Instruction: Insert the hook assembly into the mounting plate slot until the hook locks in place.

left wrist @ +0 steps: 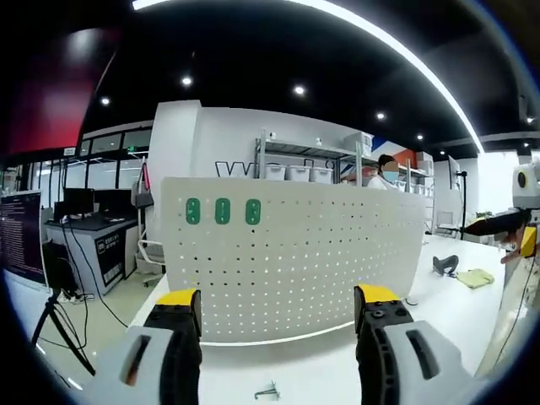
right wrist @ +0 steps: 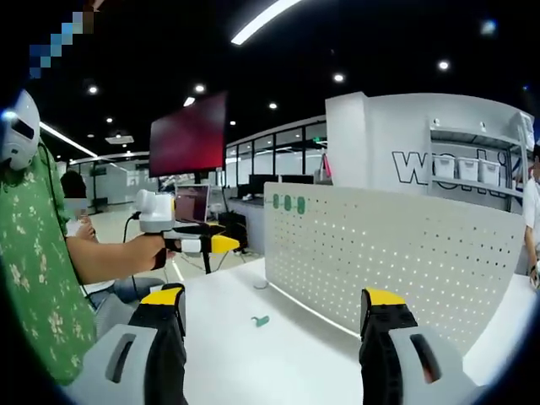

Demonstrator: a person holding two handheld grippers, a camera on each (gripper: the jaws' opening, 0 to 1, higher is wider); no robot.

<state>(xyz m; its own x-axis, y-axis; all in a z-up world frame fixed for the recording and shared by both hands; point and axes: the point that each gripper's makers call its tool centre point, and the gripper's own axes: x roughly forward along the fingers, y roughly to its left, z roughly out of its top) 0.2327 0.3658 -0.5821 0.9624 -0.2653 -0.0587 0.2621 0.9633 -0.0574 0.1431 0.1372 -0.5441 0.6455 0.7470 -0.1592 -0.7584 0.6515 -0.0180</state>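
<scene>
The white perforated mounting plate [left wrist: 295, 261] stands upright on the white table, with three green tags [left wrist: 222, 211] near its top left. A small metal hook [left wrist: 267, 391] lies on the table in front of it, between my left gripper's jaws. My left gripper [left wrist: 277, 314] is open and empty, short of the plate. In the right gripper view the plate [right wrist: 396, 253] runs off to the right, and a small green piece [right wrist: 260, 321] lies on the table before it. My right gripper [right wrist: 274, 316] is open and empty. A hand holds the left gripper [right wrist: 207, 244] at the left.
The right gripper [left wrist: 498, 224] enters the left gripper view at the far right. A yellow-green cloth [left wrist: 475, 277] and a dark object [left wrist: 445, 264] lie on the table [left wrist: 456, 312] right of the plate. Shelving with bins [left wrist: 295, 173], desks with monitors [left wrist: 80, 202] and a person [left wrist: 386, 171] stand behind.
</scene>
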